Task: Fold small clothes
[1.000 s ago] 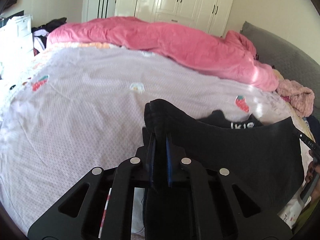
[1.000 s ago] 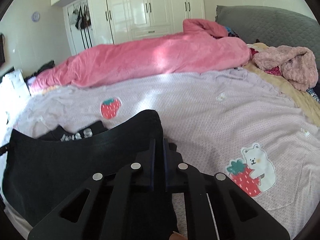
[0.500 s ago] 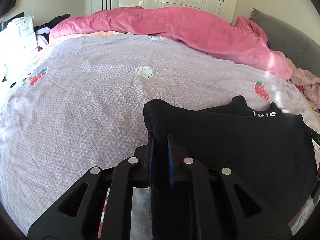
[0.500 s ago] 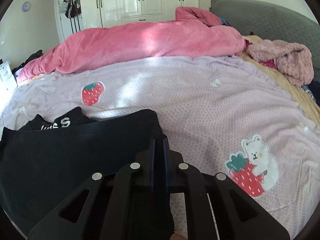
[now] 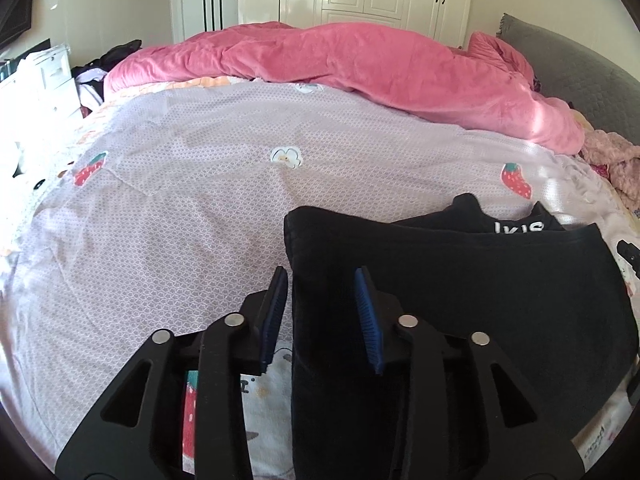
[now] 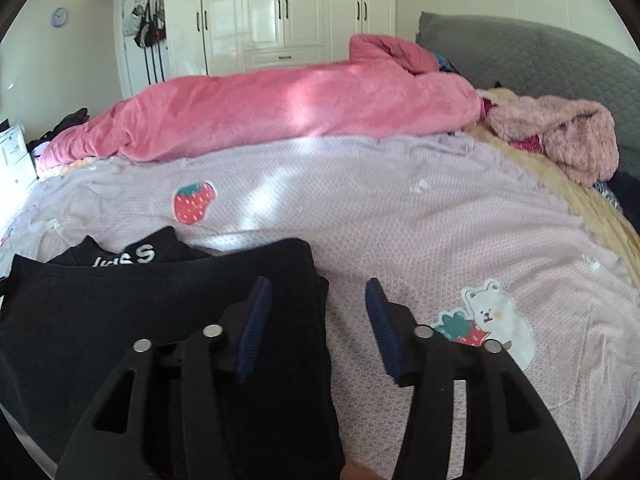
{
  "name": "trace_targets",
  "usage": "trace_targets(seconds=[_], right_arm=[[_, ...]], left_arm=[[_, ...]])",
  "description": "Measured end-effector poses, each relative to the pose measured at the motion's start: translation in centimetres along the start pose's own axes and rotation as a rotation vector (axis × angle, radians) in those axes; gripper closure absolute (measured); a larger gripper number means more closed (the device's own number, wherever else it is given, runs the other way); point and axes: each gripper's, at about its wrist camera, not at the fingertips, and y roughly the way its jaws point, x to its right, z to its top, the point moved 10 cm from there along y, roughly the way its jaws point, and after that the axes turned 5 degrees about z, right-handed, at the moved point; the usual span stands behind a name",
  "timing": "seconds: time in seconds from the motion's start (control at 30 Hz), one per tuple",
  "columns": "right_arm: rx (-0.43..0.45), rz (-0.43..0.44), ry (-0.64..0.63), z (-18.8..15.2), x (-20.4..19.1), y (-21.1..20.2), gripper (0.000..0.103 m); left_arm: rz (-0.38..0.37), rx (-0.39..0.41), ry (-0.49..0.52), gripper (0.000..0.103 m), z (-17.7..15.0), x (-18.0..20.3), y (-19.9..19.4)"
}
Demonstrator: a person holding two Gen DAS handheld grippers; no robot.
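now the black garment [image 5: 460,280] is laid flat on the lilac bedspread [image 5: 180,208], its folded edge facing the pink duvet [image 5: 360,64]. both the left gripper [image 5: 322,312] and the right gripper [image 6: 316,320] are spread wide over its corners, nothing being held.

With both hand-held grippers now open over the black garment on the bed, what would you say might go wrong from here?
1. The black garment lies between the spread pads of the left hand-held gripper and the right hand-held gripper; pulling back may snag an edge and undo the fold.
2. The lettered black piece sticks out beyond the folded edge, so the fold may be uneven.
3. The bedspread is soft and wrinkled; a regrasp could pinch it too.
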Motion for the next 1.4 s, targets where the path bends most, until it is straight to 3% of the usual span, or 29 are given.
trace_targets(seconds=[0.23,0.57,0.77,0.9,1.0,1.4], right_arm=[[0.033,0.099,-0.045,-0.1,-2.9,-3.3,0.036],[-0.038,0.235,-0.089,-3.0,-7.7,-5.8,0.027],[-0.108,0.232,-0.107,-6.1,-8.4,-5.7,0.027],[-0.203,0.141,-0.078,-8.6,-6.5,-4.7,0.027],[-0.227,0.099,-0.071,-9.8,-5.5,-4.1,0.025],[-0.181,0.158,-0.008,-9.7,-5.1,-6.0,0.022]], left_arm=[[-0.046,0.018,-0.003,0.059,-0.2,1.2,-2.5],[-0.088,-0.050,0.034,0.050,-5.0,2.1,-5.0],[-0.079,-0.052,0.096,0.045,-7.1,3.3,-5.9],[-0.027,-0.118,0.109,0.037,-9.4,2.7,-4.6],[-0.050,-0.143,0.069,0.036,-10.1,2.3,-4.0],[-0.049,-0.125,0.078,0.036,-9.9,2.5,-5.1]])
